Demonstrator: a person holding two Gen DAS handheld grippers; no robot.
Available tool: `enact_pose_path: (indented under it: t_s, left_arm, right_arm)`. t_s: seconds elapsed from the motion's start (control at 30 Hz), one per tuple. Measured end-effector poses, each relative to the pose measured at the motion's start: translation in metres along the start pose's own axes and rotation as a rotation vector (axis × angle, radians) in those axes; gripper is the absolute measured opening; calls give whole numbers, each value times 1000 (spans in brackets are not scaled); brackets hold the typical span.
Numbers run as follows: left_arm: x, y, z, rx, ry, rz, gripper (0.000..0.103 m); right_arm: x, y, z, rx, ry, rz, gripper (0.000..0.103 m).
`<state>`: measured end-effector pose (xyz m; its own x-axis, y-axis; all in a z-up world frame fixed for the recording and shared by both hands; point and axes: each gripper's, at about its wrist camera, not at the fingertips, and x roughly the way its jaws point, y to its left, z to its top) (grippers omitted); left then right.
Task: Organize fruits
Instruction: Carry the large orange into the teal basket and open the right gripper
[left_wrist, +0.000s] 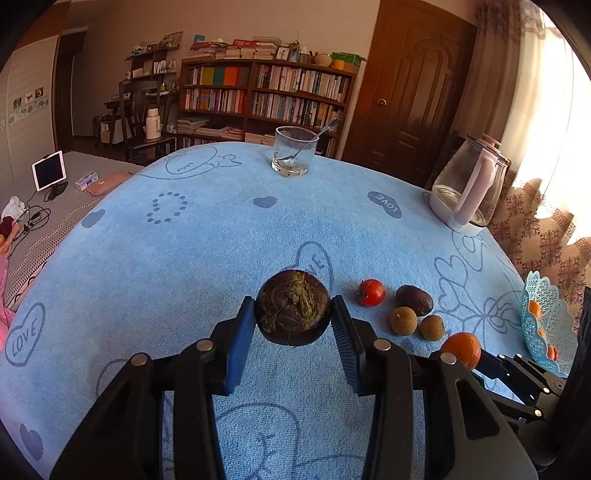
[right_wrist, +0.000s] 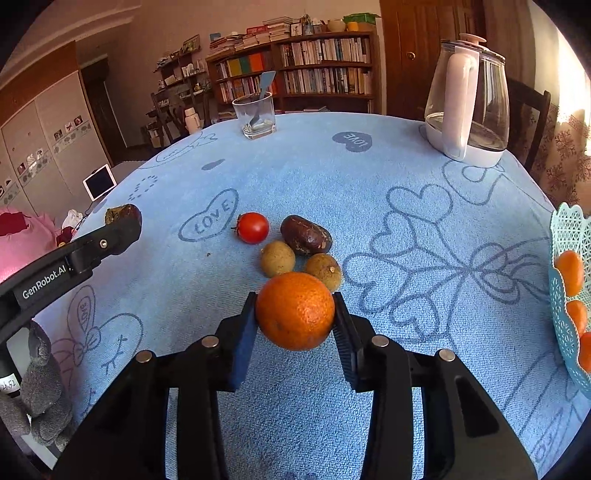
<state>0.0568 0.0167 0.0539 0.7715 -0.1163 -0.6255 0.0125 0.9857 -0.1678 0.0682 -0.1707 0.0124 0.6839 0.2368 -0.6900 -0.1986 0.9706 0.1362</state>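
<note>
My left gripper (left_wrist: 293, 314) is shut on a dark round fruit (left_wrist: 293, 307) with a dried stem cap, held above the blue cloth. My right gripper (right_wrist: 295, 314) is shut on an orange (right_wrist: 294, 311), also seen in the left wrist view as an orange (left_wrist: 462, 349) at the lower right. On the cloth beyond it lie a red tomato (right_wrist: 253, 227), a dark oval fruit (right_wrist: 306, 235) and two small brown round fruits (right_wrist: 277, 258) (right_wrist: 324, 270). A pale blue lattice basket (right_wrist: 565, 288) at the right edge holds several small oranges.
A glass with a spoon (right_wrist: 258, 115) stands at the table's far side. A glass kettle with a white handle (right_wrist: 467, 99) stands at the far right. The blue towel cloth (right_wrist: 332, 177) covers the table. A gloved hand (right_wrist: 40, 391) shows at lower left.
</note>
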Motion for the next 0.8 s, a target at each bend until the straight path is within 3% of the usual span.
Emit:
enact_pose_path:
  t_s: [0.8]
  left_arm:
    - [6,-18,-11,63,20,-12,42]
  right_arm:
    - [-60,-77,-1,166,-144,-106,40]
